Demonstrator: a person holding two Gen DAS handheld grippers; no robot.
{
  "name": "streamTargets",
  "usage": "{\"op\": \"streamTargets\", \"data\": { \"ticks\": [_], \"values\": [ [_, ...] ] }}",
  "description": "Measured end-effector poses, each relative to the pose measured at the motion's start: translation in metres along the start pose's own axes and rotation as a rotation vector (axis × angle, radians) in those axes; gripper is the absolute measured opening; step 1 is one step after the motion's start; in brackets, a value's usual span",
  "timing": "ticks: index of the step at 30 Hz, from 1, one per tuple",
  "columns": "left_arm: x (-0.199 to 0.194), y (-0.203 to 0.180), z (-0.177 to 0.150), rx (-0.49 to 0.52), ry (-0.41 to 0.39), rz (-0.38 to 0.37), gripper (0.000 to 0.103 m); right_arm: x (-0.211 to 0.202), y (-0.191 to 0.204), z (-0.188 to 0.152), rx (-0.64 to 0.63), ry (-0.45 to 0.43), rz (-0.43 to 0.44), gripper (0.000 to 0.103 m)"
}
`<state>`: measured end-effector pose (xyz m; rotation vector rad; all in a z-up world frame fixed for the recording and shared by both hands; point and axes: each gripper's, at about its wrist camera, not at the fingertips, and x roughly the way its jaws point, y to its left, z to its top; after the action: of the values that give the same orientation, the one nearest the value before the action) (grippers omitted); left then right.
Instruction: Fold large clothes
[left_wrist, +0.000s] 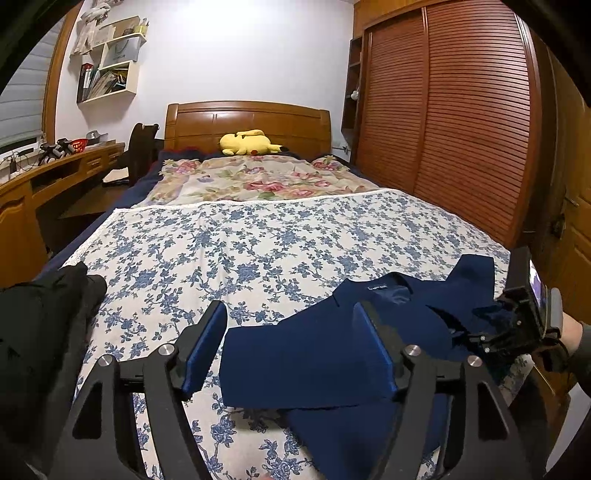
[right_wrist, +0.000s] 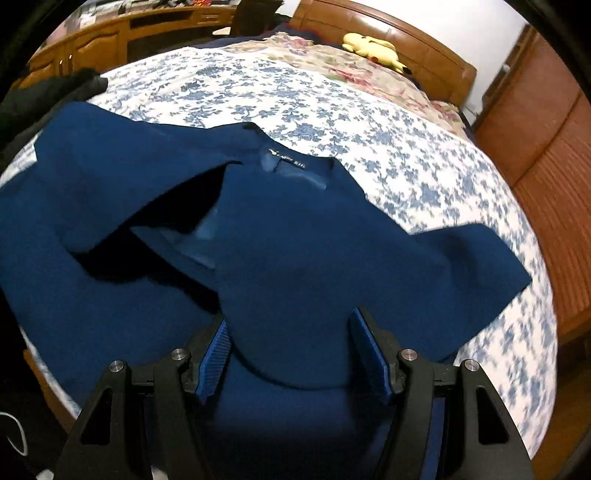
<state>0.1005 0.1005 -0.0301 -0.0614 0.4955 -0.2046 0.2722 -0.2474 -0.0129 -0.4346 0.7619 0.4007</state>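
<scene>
Cloth of the navy top (right_wrist: 295, 236) looks soft and floppy between your right gripper's (right_wrist: 291, 354) parted jaws, left gripper (left_wrist: 291, 347) open over its edge, so pinch hems.

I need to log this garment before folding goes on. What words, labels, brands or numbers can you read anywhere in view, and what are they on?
Neck label inside the collar of the navy garment: white bird-like logo and lettering, too blurred to read.
Paper bag on the wall shelf: dark print, too small to read.
Book spines on that shelf: illegible.
Nothing else carries legible text.
</scene>
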Motion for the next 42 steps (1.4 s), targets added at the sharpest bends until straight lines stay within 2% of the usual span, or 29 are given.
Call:
{"op": "streamTargets", "data": {
  "ticks": [1, 3, 5, 11, 18, 20, 22, 24, 26, 27, 33, 38, 42],
  "values": [
    [0.000, 0.000, 0.000, 0.000, 0.001, 0.001, 0.072, 0.003, -0.001, 0.002, -0.005, 0.002, -0.004, 0.054],
    [0.000, 0.001, 0.000, -0.001, 0.002, 0.005, 0.072, 0.009, -0.005, 0.012, -0.027, 0.011, -0.015, 0.023],
    [0.000, 0.002, -0.002, -0.003, 0.003, 0.009, 0.072, 0.012, -0.005, 0.023, -0.056, 0.001, -0.025, 0.012],
    [0.000, 0.004, -0.004, -0.009, 0.004, 0.016, 0.072, 0.019, -0.011, 0.080, -0.075, -0.064, -0.136, 0.012],
    [0.001, 0.005, -0.006, -0.009, 0.009, 0.025, 0.072, 0.038, 0.006, 0.139, -0.078, -0.119, -0.219, 0.012],
    [0.001, 0.004, -0.006, -0.008, 0.010, 0.026, 0.072, 0.044, 0.009, 0.149, -0.072, -0.124, -0.224, 0.013],
    [0.001, 0.004, -0.006, -0.008, 0.010, 0.026, 0.072, 0.050, 0.007, 0.152, -0.039, -0.117, -0.221, 0.026],
    [0.001, 0.005, -0.006, -0.008, 0.012, 0.027, 0.072, 0.046, 0.002, 0.153, -0.006, -0.128, -0.226, 0.047],
    [0.001, 0.004, -0.006, -0.007, 0.013, 0.028, 0.072, 0.038, -0.004, 0.150, 0.022, -0.171, -0.233, 0.059],
    [0.000, 0.004, -0.006, -0.007, 0.012, 0.028, 0.072, 0.033, -0.006, 0.151, 0.038, -0.190, -0.231, 0.062],
    [0.000, 0.005, -0.006, -0.007, 0.010, 0.027, 0.072, 0.010, -0.001, 0.137, 0.064, -0.223, -0.133, 0.063],
    [0.001, 0.004, -0.006, -0.003, 0.011, 0.030, 0.072, -0.005, 0.023, 0.113, 0.021, -0.235, 0.002, 0.063],
    [0.002, 0.005, -0.006, -0.008, 0.011, 0.034, 0.072, -0.021, 0.058, 0.089, -0.038, -0.248, 0.097, 0.063]
  ]
}}
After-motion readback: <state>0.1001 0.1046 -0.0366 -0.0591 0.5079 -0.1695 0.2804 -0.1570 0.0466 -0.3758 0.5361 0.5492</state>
